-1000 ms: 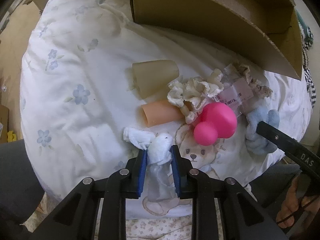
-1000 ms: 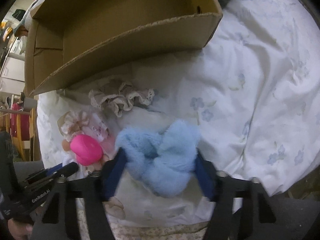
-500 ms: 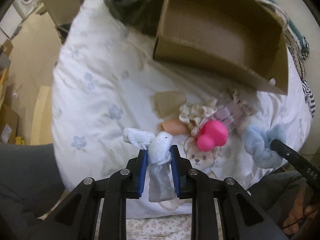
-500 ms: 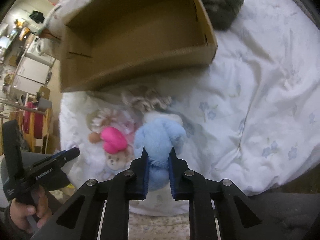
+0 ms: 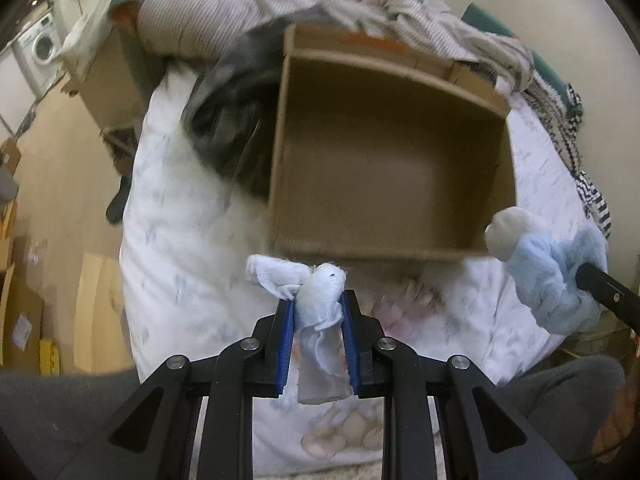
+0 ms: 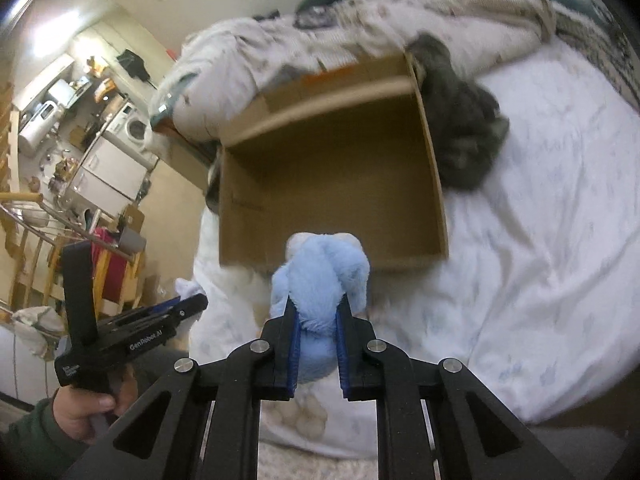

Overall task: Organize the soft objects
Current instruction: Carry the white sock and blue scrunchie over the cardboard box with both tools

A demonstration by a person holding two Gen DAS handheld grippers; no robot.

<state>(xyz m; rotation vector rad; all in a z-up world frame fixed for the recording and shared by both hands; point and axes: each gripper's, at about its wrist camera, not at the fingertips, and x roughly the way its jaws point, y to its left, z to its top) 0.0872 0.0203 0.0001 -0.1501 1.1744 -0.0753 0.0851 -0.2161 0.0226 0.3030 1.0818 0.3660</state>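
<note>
Cardboard box (image 5: 392, 160) lies open at frame centre; the left gripper (image 5: 318, 312) clamps a white cloth toy (image 5: 320, 300), the right gripper (image 6: 317, 316) a blue plush (image 6: 320, 280).

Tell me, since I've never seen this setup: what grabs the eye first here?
The open cardboard box on the white bed fills the middle of both views, and nothing shows inside it. In front of it the left claw is clamped on a white cloth toy, and the right claw squeezes a fluffy blue plush. A dark grey bundle lies against the box's side.
</note>
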